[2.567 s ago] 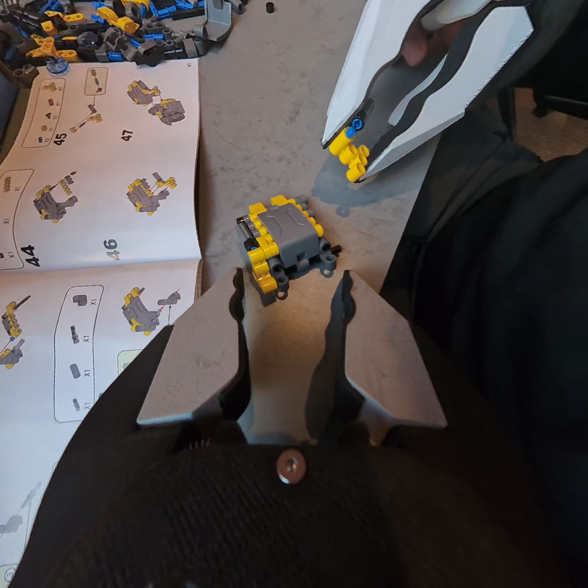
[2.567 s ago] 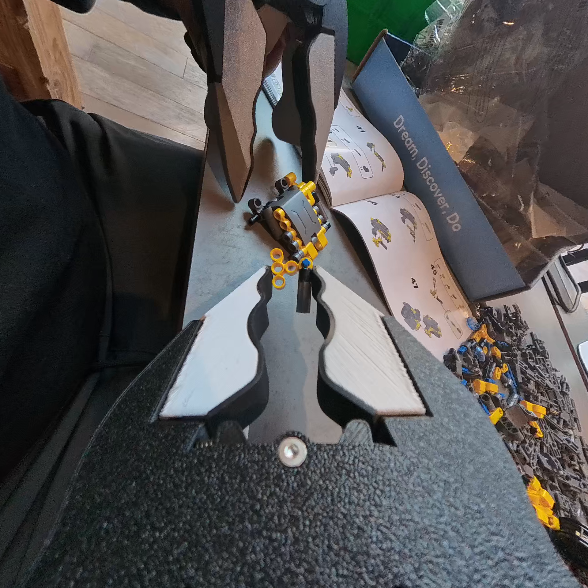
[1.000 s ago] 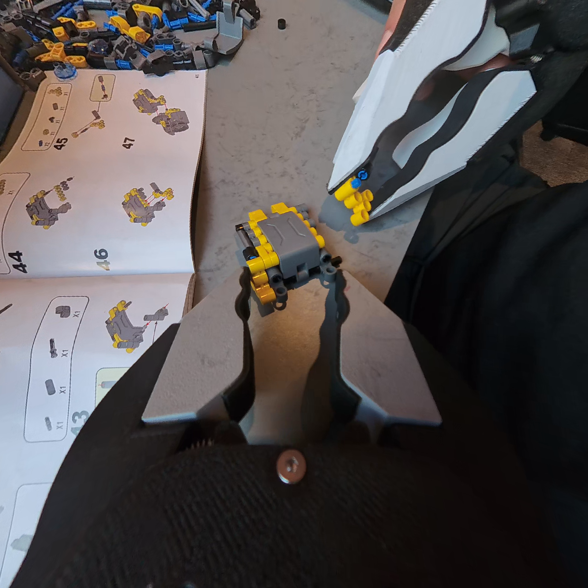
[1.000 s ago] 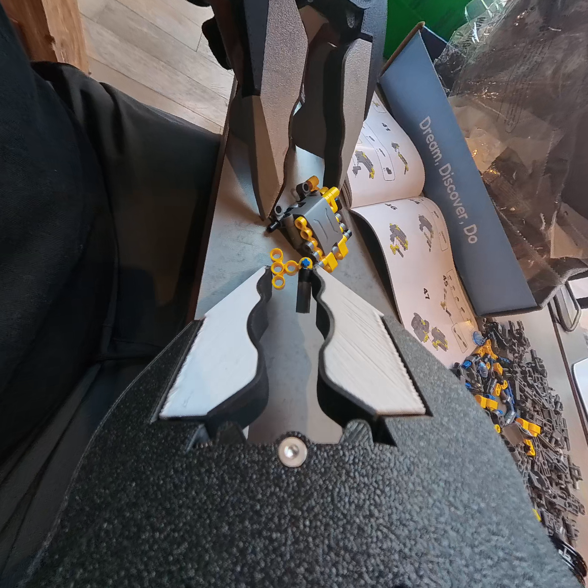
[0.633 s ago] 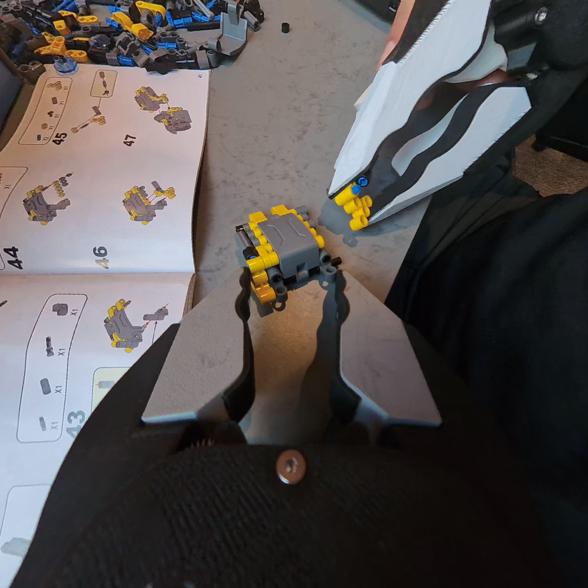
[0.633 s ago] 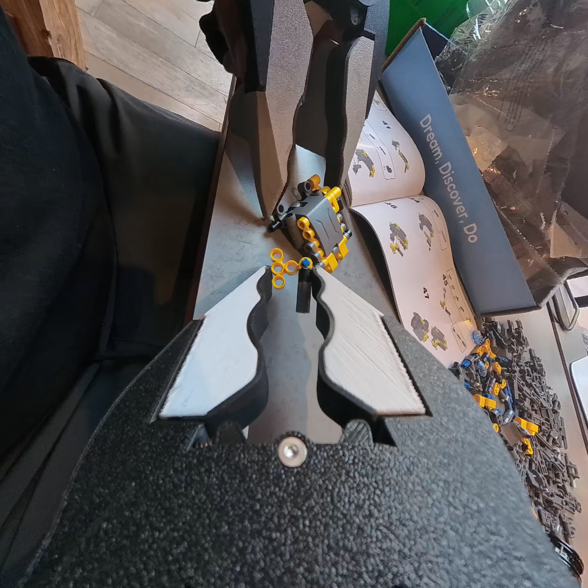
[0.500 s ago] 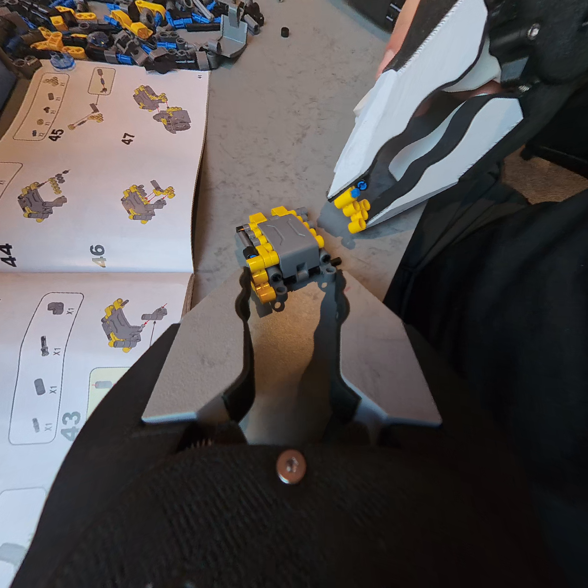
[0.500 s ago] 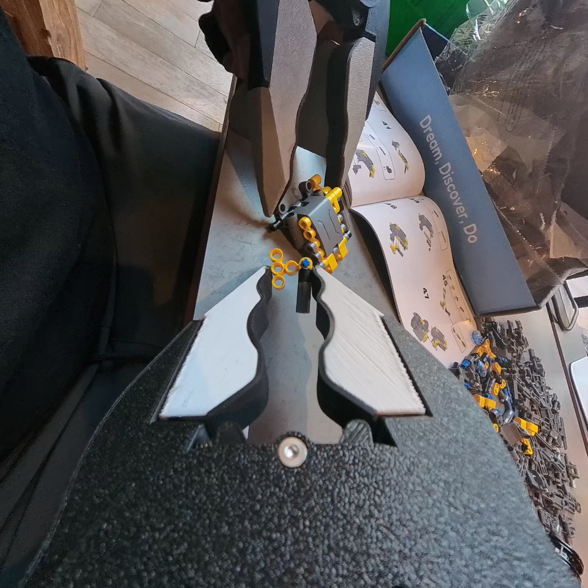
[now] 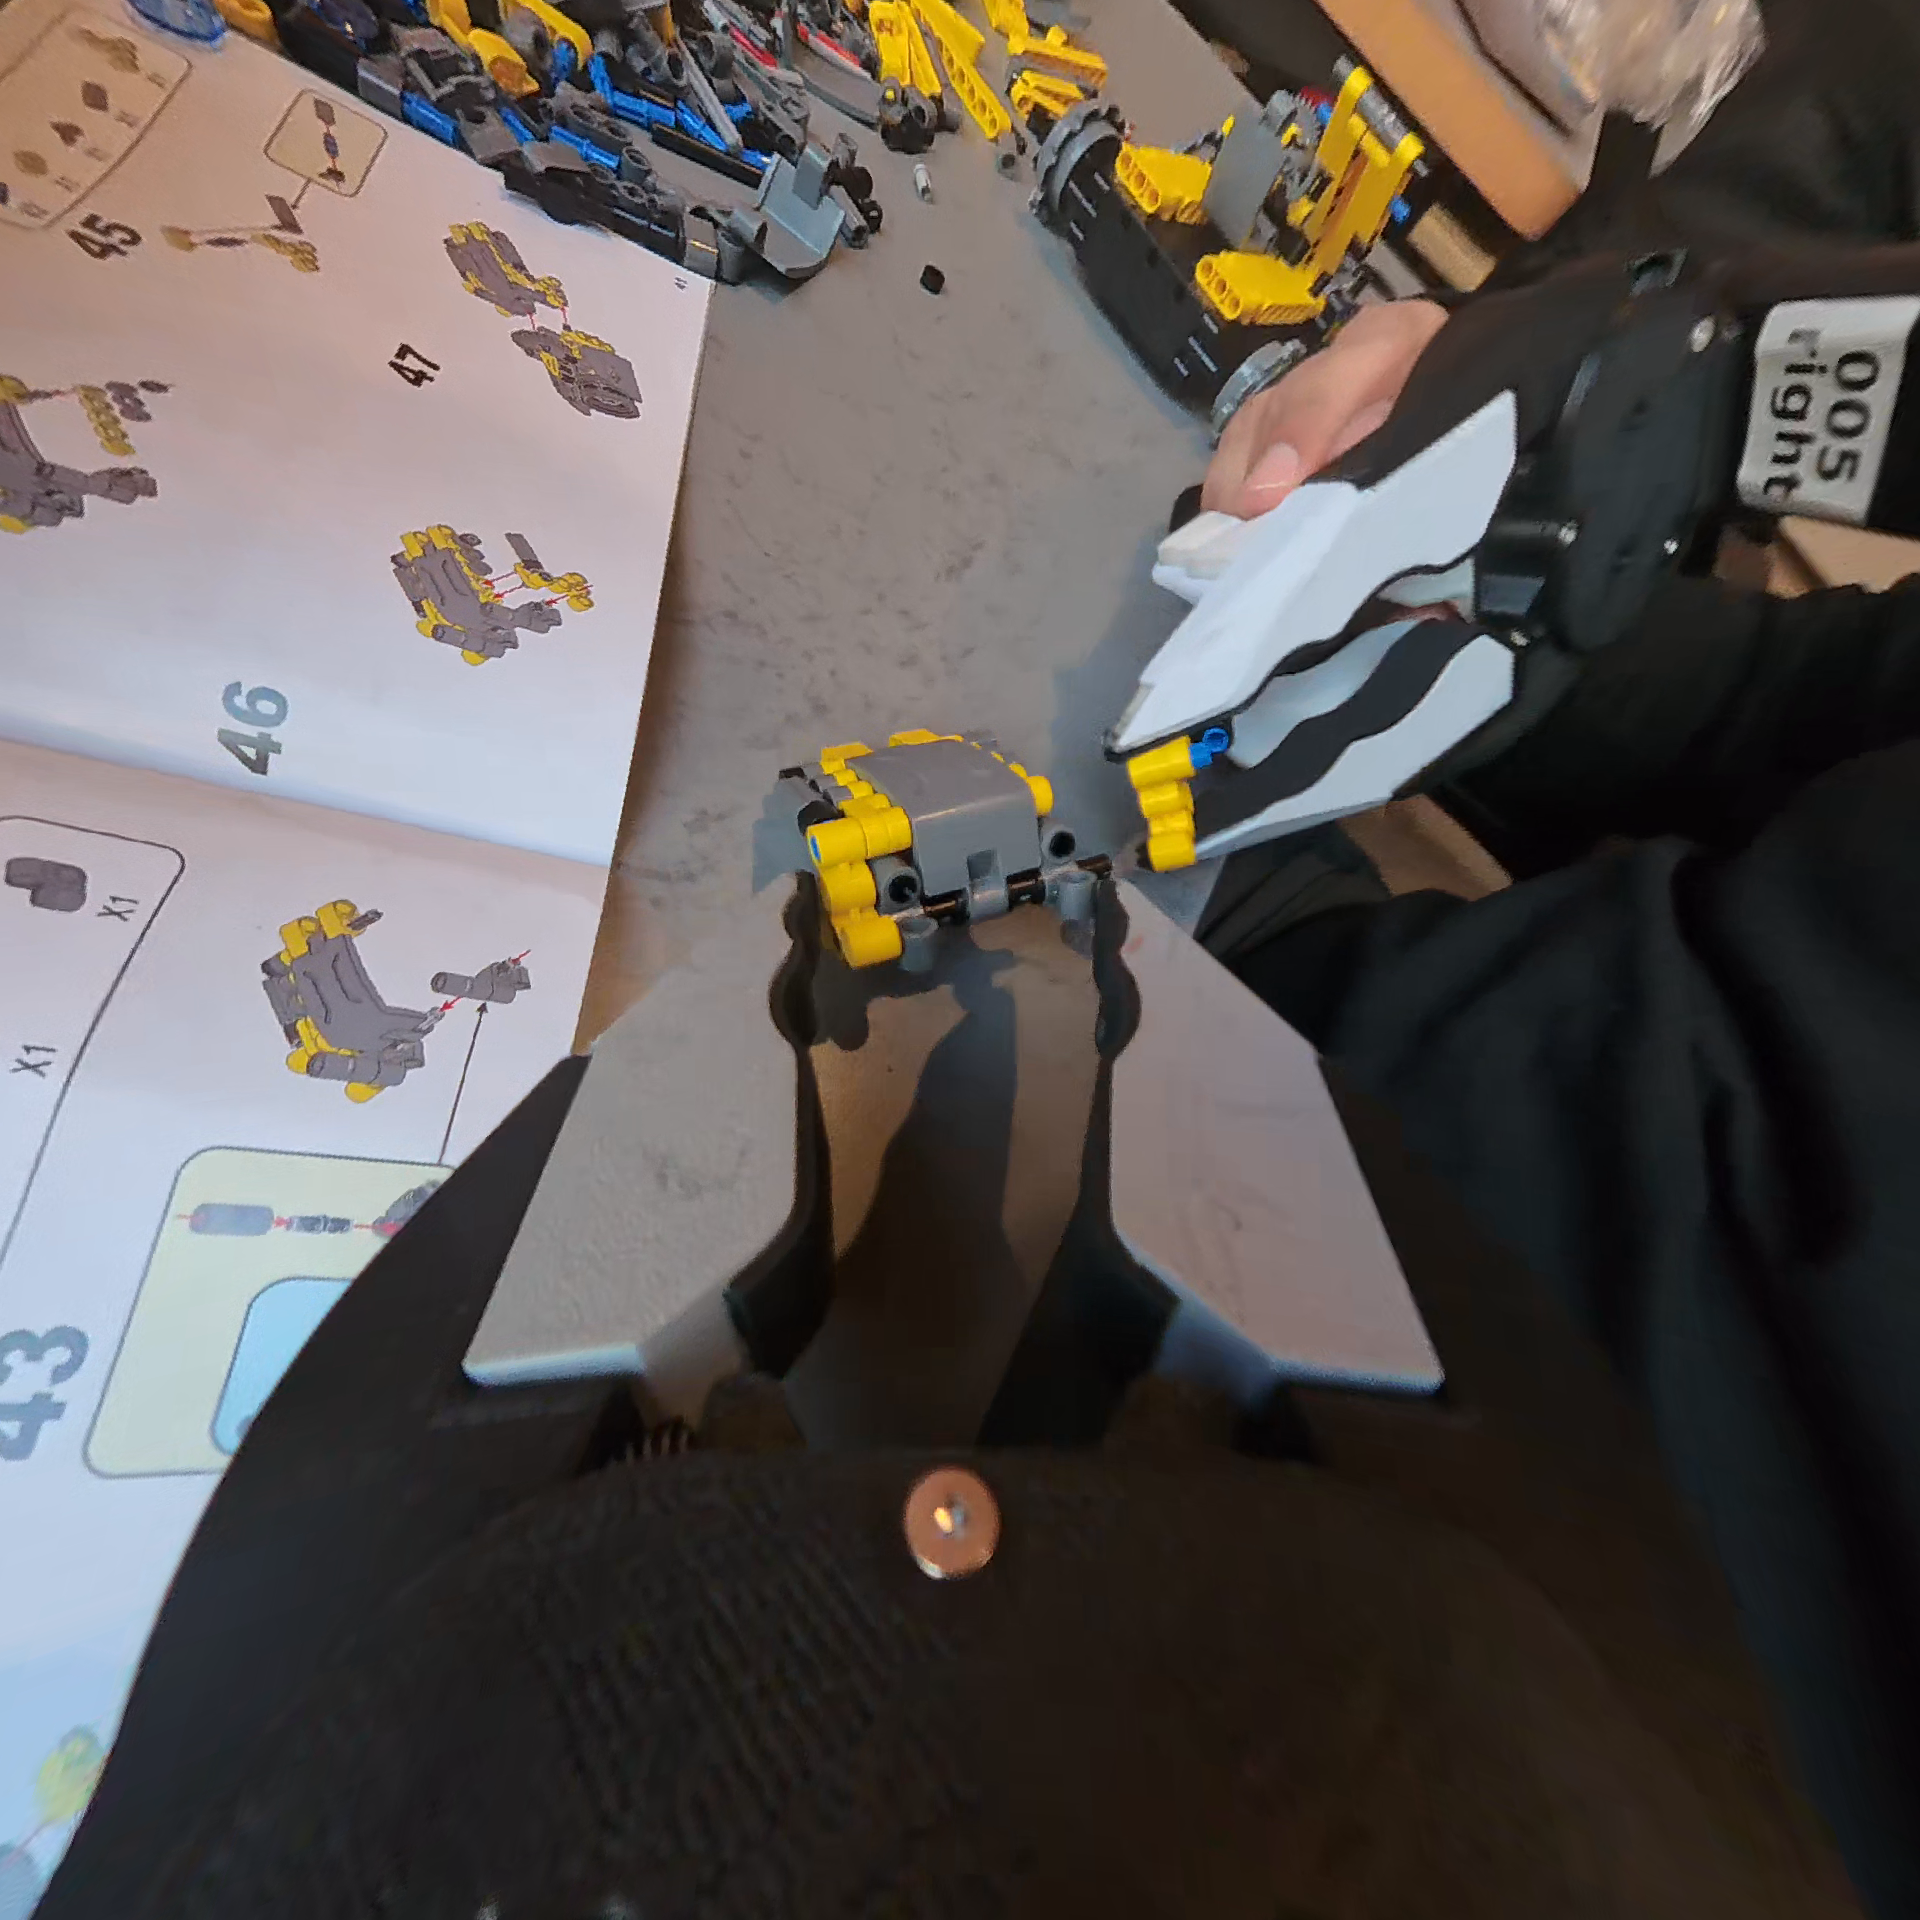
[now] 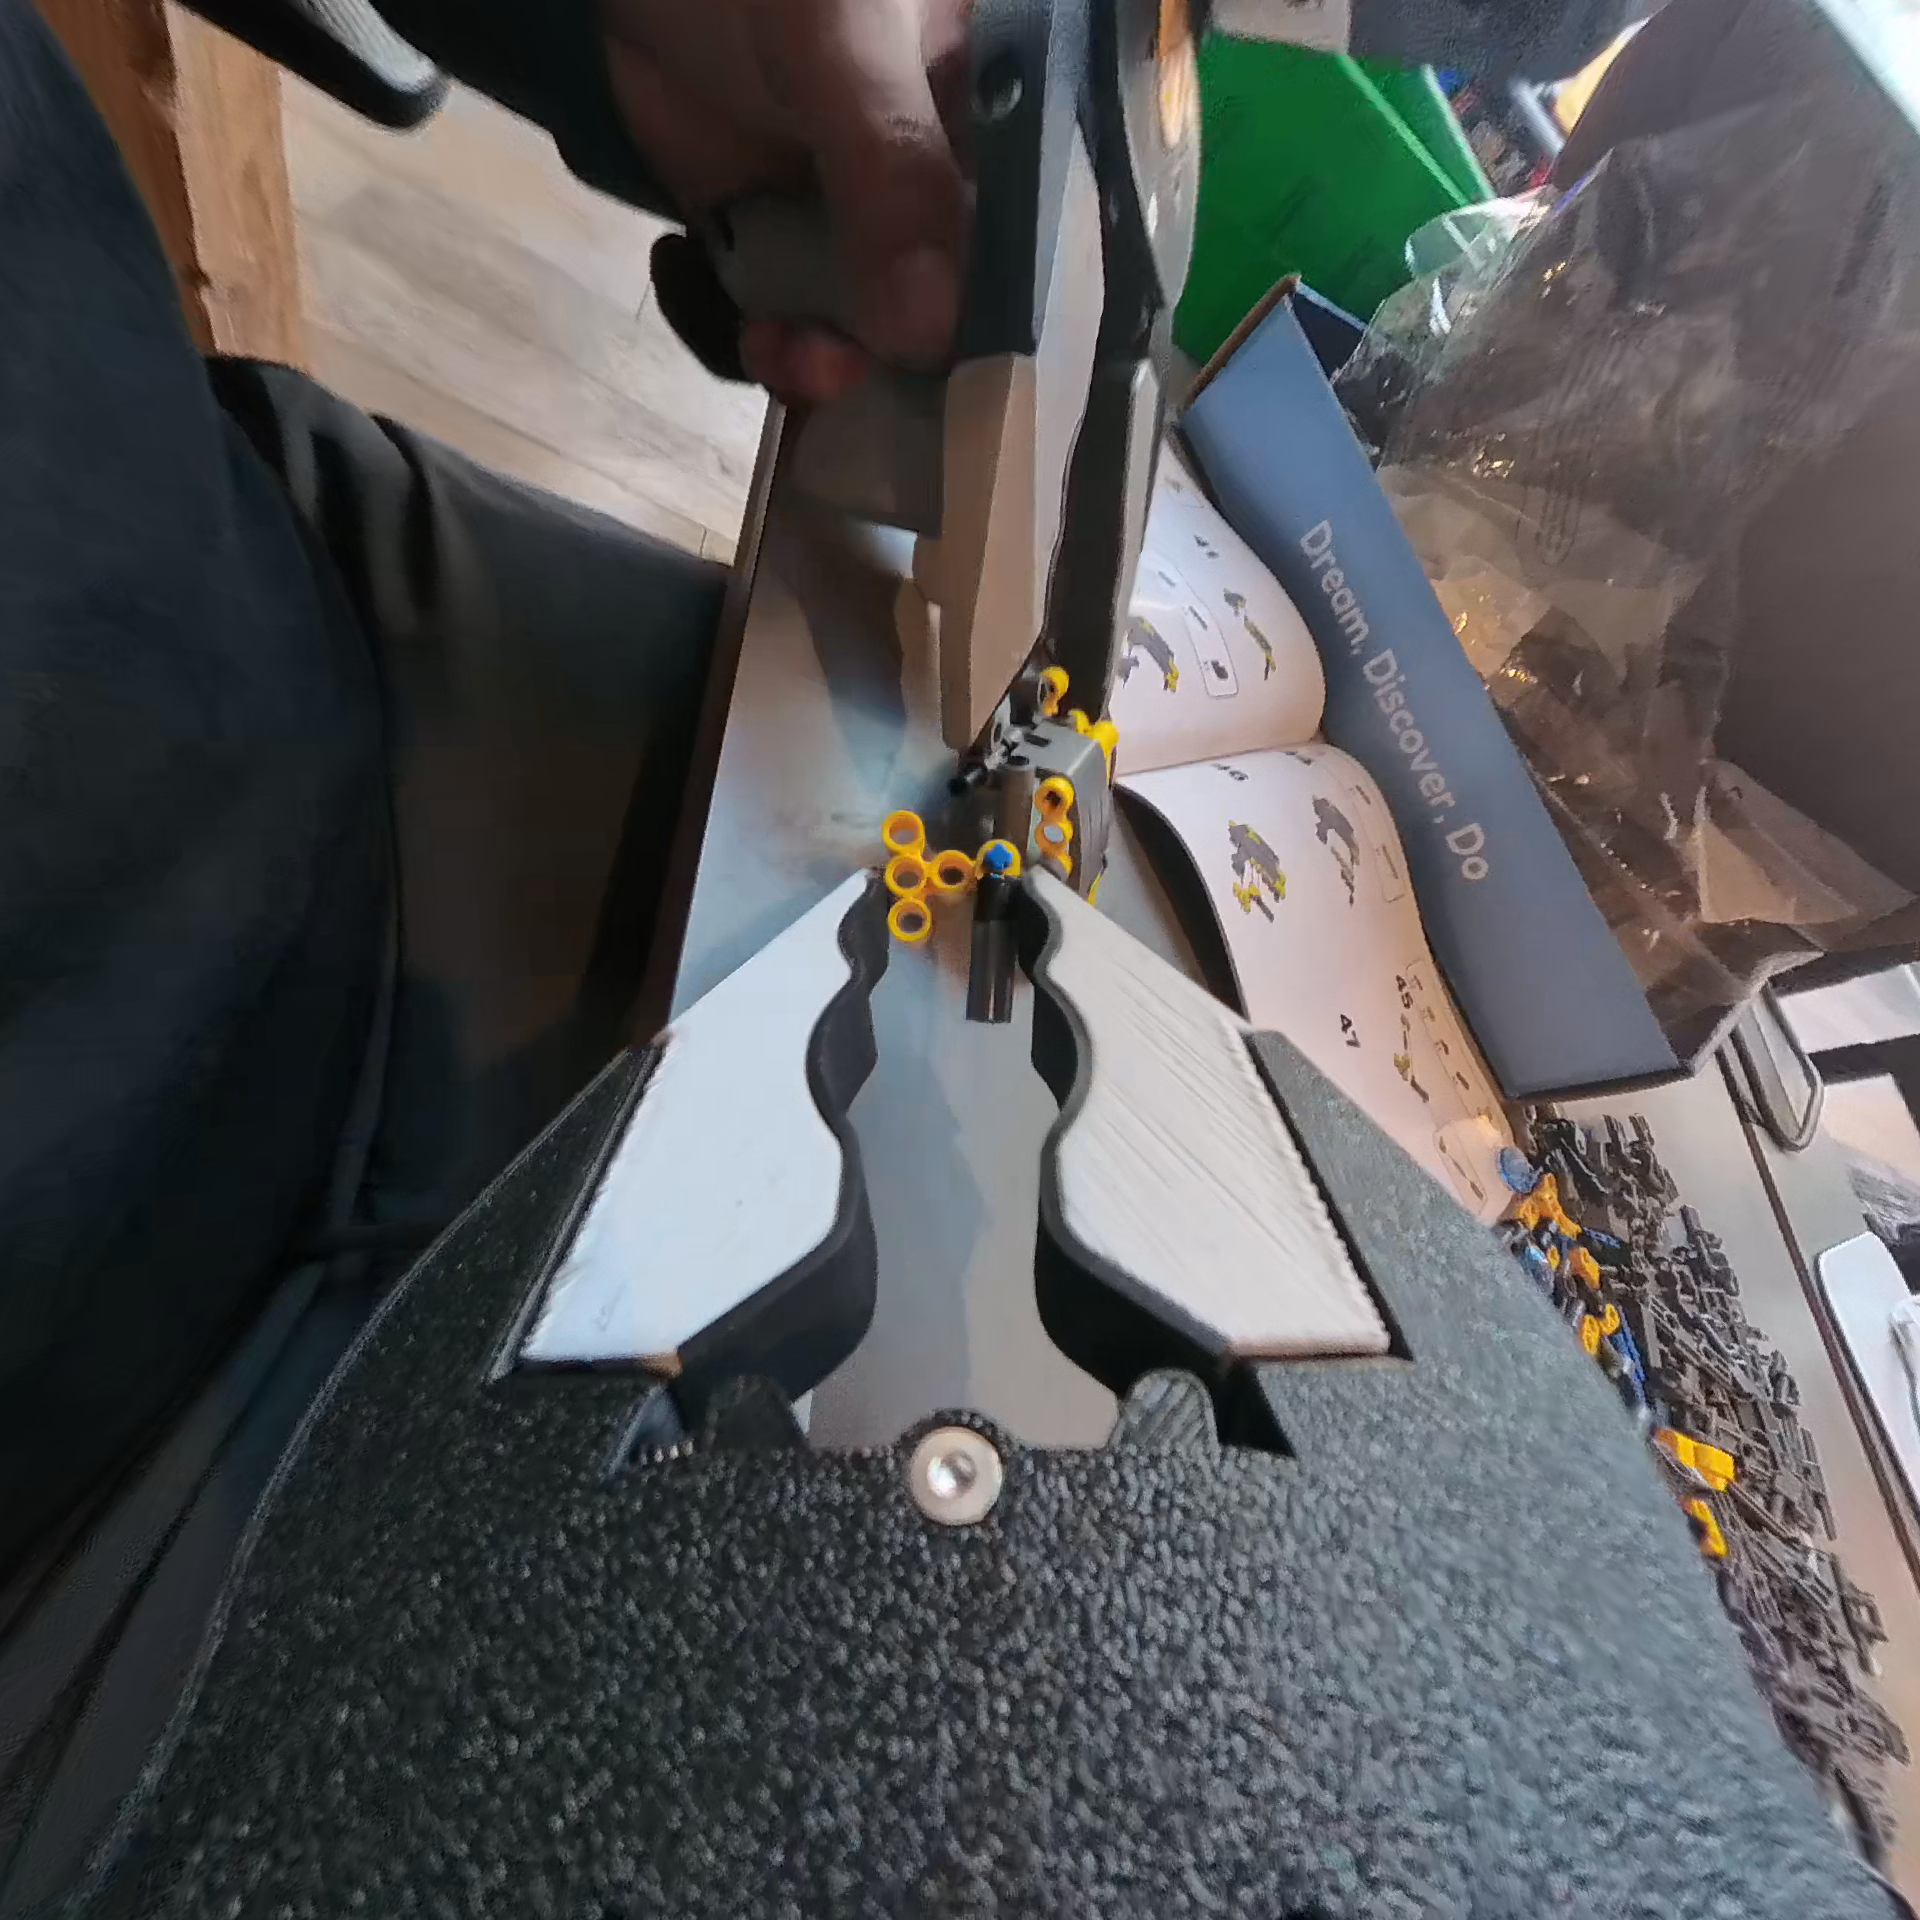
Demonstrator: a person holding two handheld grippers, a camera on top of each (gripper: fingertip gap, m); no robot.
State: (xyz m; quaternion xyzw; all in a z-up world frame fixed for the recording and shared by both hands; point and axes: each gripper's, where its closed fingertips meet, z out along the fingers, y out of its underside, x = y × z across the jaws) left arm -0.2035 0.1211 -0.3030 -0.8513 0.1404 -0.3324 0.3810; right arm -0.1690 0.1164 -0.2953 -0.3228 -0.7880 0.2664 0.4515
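My left gripper (image 9: 951, 899) is shut on a small grey and yellow brick assembly (image 9: 940, 816), its grey fingertips on either side of the near end, just over the grey table (image 9: 883, 468). My right gripper (image 10: 948, 881) is shut on a yellow multi-hole connector (image 10: 920, 868) that carries a blue pin (image 10: 995, 854) and a black axle (image 10: 987, 956). In the left wrist view the right gripper (image 9: 1138, 805) holds the connector (image 9: 1162, 805) close beside the assembly's right side. In the right wrist view the left gripper (image 10: 1029, 696) comes down from above onto the assembly (image 10: 1049, 790).
An open instruction booklet (image 9: 312, 520) lies on the left. Behind it is a pile of loose black, blue and yellow pieces (image 9: 623, 83) and a partly built yellow and black model (image 9: 1247, 208). A blue box lid (image 10: 1403, 727) and plastic bags (image 10: 1662, 520) stand beyond the booklet. The table edge and dark clothing are close by. There is about 4 cm between the tips of the two grippers.
My left gripper has closed on the assembly and tipped it up with the wrist. My right gripper has brought the yellow connector down close to the assembly's right side.
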